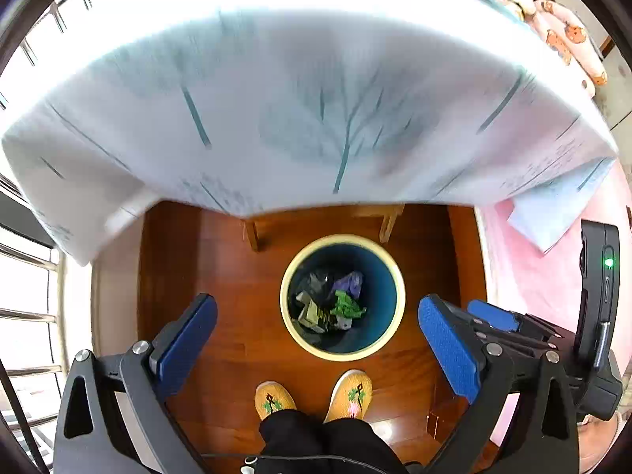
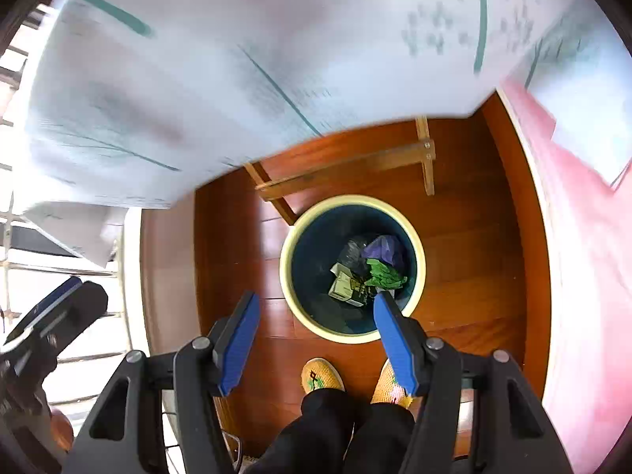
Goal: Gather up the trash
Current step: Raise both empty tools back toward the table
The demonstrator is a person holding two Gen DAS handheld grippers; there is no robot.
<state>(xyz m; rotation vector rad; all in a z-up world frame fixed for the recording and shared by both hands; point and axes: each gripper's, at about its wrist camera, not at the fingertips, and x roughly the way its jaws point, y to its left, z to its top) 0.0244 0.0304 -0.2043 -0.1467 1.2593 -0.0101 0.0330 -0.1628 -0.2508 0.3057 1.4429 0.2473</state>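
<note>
A round trash bin (image 1: pixel 395 276) with a cream rim and dark blue inside stands on the wooden floor. It holds crumpled trash (image 1: pixel 330 302): green, purple, black and beige pieces. My left gripper (image 1: pixel 316 339) is open and empty, above the bin's near rim. The bin (image 2: pixel 294 237) and its trash (image 2: pixel 367 272) also show in the right wrist view. My right gripper (image 2: pixel 316 333) is open and empty, above the bin's near edge. The right gripper's blue fingers (image 1: pixel 491 316) show at the right of the left wrist view.
A table under a white cloth with a teal leaf print (image 1: pixel 300 98) overhangs beyond the bin. Its wooden legs (image 2: pixel 347 166) stand just behind the bin. A pink cloth (image 2: pixel 584 256) lies at the right. The person's yellow slippers (image 1: pixel 312 395) stand close before the bin. Window rails (image 1: pixel 27 312) are at the left.
</note>
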